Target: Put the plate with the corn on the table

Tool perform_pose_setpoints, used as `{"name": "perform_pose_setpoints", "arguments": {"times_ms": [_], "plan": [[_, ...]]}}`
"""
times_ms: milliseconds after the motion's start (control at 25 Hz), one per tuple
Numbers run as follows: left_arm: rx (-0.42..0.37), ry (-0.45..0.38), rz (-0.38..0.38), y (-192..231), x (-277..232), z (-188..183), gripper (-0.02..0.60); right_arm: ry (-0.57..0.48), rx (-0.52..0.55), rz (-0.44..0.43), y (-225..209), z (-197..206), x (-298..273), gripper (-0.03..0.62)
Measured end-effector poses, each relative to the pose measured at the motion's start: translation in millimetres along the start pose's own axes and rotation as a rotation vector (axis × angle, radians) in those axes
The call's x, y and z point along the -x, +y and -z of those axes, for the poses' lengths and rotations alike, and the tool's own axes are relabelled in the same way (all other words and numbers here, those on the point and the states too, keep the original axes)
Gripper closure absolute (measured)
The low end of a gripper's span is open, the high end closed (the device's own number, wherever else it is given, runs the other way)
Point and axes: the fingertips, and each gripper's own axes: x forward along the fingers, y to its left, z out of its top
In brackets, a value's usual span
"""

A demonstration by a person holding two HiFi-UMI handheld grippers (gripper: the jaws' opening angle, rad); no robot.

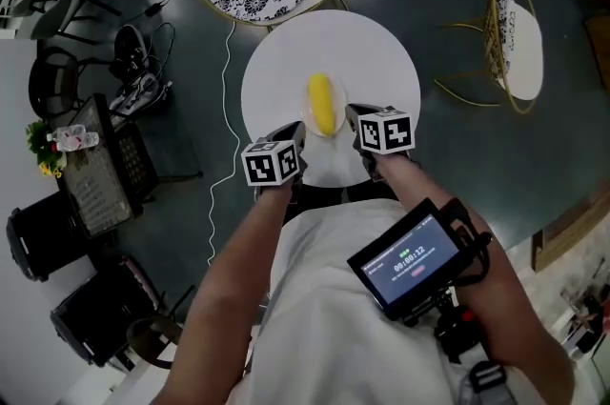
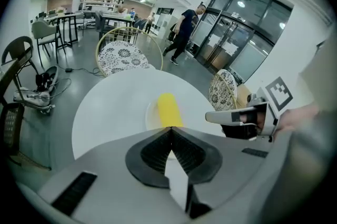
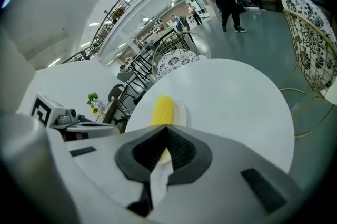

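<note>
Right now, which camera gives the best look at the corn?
The head view: looking straight down, it shows the whole corn lying on its plate. Both gripper views see it from low down and foreshortened, with its near end hidden behind the shut jaws.

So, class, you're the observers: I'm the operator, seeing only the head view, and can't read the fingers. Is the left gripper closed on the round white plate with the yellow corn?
Observer: Yes, the left gripper is shut on the near rim of the round white plate, below the yellow corn cob.
Operator: And the other one?
Observer: The right gripper is shut on the rim too.
Operator: Anyone nearby?
Observer: A person in dark clothes is mid-stride beyond the gold-framed chair with the patterned seat.
</note>
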Motion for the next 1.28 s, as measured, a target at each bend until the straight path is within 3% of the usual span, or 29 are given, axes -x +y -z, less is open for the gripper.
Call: {"name": "perform_pose_setpoints", "arguments": {"times_ms": [200,680,1000,1280], "plan": [[-0.09,0.001,0.042,-5,17,-7,0.574,-0.024,-0.007,-0.03,12,-7,11,0.588],[-0.161,-0.059,0.145,1,47,-24,0.574,-0.107,-0.027,-0.008,33,-12,41,0.588],[-0.245,-0.139,0.28,-5,87,-35,0.574,-0.193,-0.001,-0.004,72,-14,63,0.588],[-0.305,-0.207,0.375,-9,142,-33,0.574,-0.289,0.057,-0.027,135,-9,96,0.588]]}}
